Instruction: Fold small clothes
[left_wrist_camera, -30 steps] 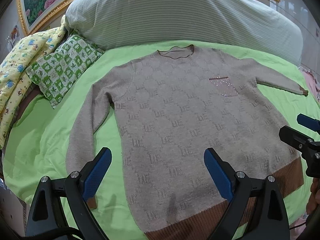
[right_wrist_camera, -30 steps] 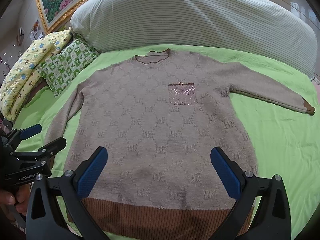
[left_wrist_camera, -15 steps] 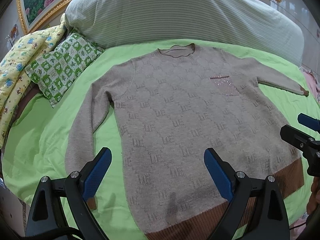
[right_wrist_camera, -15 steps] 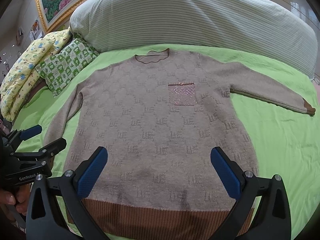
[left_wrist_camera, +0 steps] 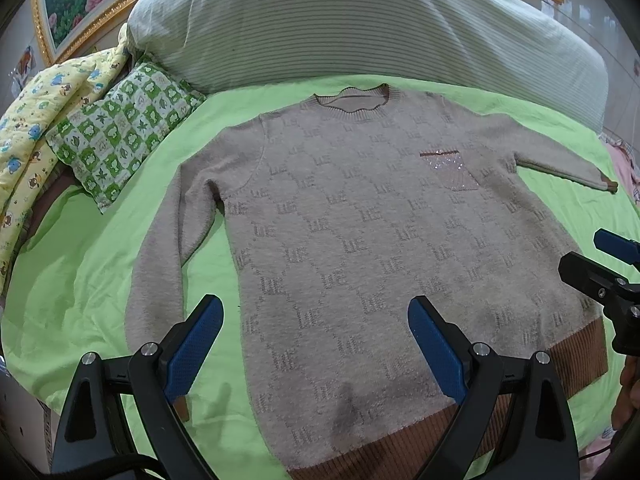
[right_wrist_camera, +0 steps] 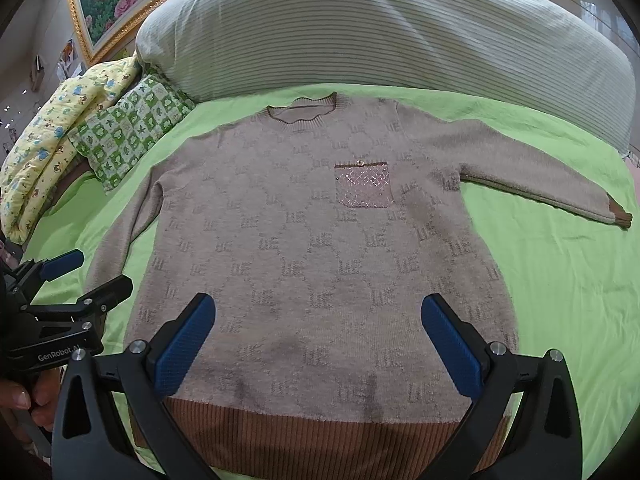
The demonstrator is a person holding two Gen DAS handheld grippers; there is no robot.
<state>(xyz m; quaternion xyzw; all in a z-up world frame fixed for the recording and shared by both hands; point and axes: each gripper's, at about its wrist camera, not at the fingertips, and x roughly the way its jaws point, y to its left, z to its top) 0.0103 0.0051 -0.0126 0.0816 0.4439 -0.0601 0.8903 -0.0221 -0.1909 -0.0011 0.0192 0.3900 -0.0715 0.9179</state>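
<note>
The beige knitted sweater (right_wrist_camera: 320,264) was spread flat mid-frame on the green bedsheet (right_wrist_camera: 560,280), both wide-open, empty grippers (left_wrist_camera: 316,344) (right_wrist_camera: 318,340) held above its hem, where one-layer pinches risked uneven folding.

Green sheet (right_wrist_camera: 560,280) lies bare beside sweater (right_wrist_camera: 320,260)

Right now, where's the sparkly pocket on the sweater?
The sparkly pocket sits on the sweater chest, below and right of the neckline in the right wrist view, toward the outstretched sleeve.

Even, soft indoor light; sharp centre, strong fisheye bending, dark corners.
</note>
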